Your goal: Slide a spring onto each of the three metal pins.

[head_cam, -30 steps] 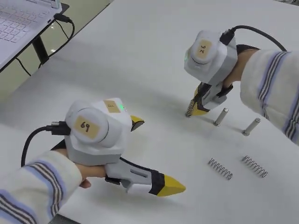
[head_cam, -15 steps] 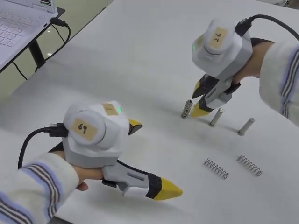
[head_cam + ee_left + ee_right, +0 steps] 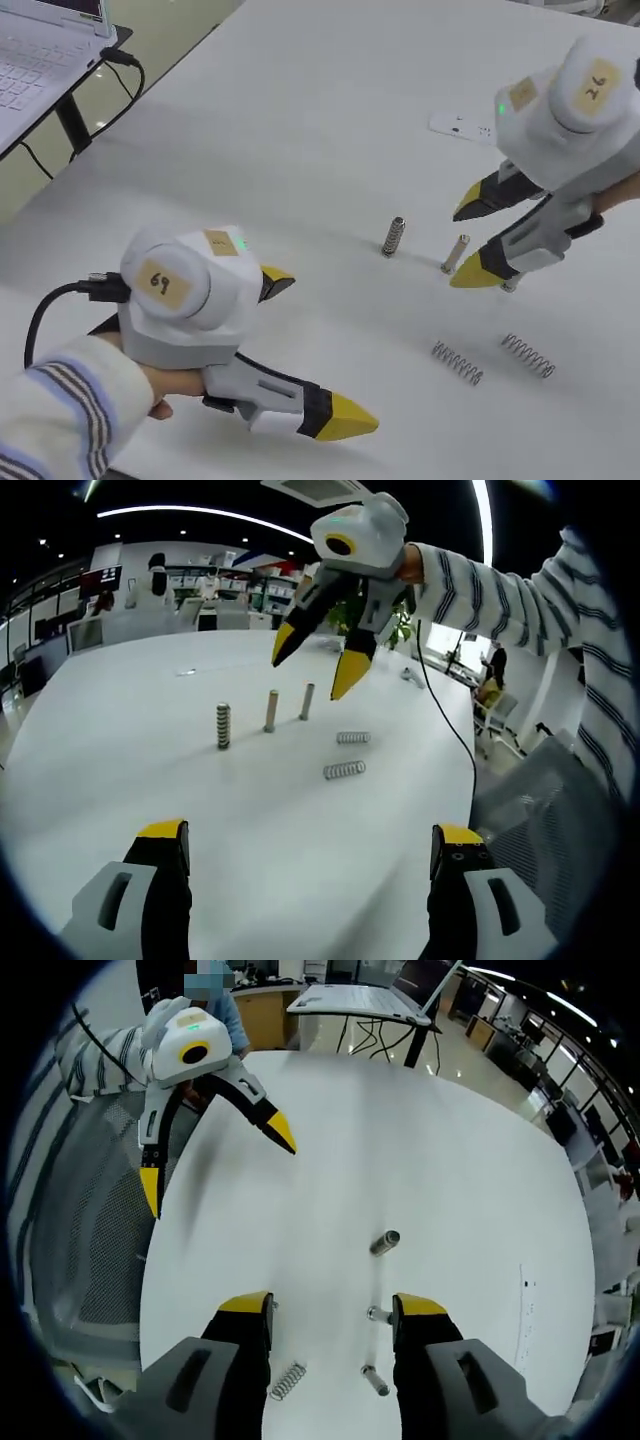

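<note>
- Starting with the pins: the spring-covered steel pin (image 3: 393, 236) stands upright on the matte white tabletop (image 3: 300, 120), its grey coil seated along its length and touching nothing else.
- My right gripper (image 3: 332, 1306), white-bodied with yellow tips, is lifted clear of that pin now, jaws spread wide and holding nothing. A second ago it was down at the pin with the coil between its tips, and half a second ago it was just beside it.
- I read that as one pin of three done: the spring has been let go and it stays on.
- Just beside the finished one stands the bare silver metal pin (image 3: 456, 254), upright, with no coil on it.
- The third metal pin (image 3: 307, 701) stands next in the row in the left gripper view, also bare. In the head view the right gripper's lower jaw covers most of it.
- The two loose coiled wire springs (image 3: 456, 362) lie flat on the tabletop, nearer to me than the row of pins, close together but not touching.
- My left gripper (image 3: 328, 350), white with yellow tips, hangs low over the tabletop well apart from the pins, jaws wide apart and empty. It has not joined the work.
- Next, in my judgement, the right gripper goes down for one of the loose springs. A thin coil lying flat may roll away or squash under a hard pinch, so I would take it gently near one end.
</note>
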Tool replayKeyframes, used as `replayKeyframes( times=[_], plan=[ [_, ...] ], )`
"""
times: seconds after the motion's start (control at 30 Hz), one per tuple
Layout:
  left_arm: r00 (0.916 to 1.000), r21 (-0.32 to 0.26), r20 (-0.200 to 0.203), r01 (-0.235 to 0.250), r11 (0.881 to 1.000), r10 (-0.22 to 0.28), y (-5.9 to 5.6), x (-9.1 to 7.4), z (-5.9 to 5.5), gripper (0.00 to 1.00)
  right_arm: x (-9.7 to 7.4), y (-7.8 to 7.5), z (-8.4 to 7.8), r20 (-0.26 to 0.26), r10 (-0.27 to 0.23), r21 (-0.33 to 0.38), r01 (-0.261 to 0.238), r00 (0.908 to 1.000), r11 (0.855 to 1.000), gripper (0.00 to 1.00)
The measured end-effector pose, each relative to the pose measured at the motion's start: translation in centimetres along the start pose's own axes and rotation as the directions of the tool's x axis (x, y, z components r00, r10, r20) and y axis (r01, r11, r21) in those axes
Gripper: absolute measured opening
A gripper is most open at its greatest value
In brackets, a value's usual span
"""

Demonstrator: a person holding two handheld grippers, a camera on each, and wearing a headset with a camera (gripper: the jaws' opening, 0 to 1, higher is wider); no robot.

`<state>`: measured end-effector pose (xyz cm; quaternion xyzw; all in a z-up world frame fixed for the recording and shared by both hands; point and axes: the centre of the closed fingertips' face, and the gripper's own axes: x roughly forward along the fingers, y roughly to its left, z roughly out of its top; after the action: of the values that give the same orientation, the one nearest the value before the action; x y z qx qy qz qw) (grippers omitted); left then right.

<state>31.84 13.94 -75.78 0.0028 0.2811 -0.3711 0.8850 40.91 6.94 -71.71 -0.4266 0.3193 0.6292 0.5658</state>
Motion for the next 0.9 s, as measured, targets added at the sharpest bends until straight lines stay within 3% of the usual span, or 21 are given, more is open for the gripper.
replayKeyframes(
  times=[0.17,0.37,0.5,0.6,0.73,0.9],
  plan=[
    [0.9999,-0.009,-0.011,0.002,1.0,-0.002,0.4,0.0,-0.3,0.98,-0.4,0.8,-0.9,0.01,-0.01,0.026,0.01,0.9999,1.0,0.48],
    [1.0,-0.014,-0.003,-0.002,1.0,0.002,0.6,-0.4,-0.1,0.98,-0.9,1.7,-1.0,0.084,-0.04,0.095,0.032,0.9956,0.995,0.54],
    [1.0,-0.013,-0.003,-0.005,1.0,0.005,0.7,-0.6,0.0,0.98,-1.5,1.9,-0.9,0.165,-0.099,0.188,0.068,0.9813,0.98,0.56],
    [1.0,-0.032,0.006,-0.006,0.999,0.006,0.9,-0.9,0.1,0.98,-2.0,2.3,-1.3,0.198,-0.131,0.225,0.085,0.9715,0.971,0.59],
    [0.9998,-0.032,0.01,-0.016,0.999,0.016,1.2,-1.4,0.2,0.98,-2.5,2.9,-2.6,0.197,-0.154,0.251,0.102,0.9681,0.963,0.62],
    [0.9996,-0.036,0.014,-0.025,0.999,0.026,1.5,-1.5,0.3,0.98,-3.0,4.4,-3.1,0.266,-0.152,0.312,0.064,0.9518,0.948,0.65]
  ],
)
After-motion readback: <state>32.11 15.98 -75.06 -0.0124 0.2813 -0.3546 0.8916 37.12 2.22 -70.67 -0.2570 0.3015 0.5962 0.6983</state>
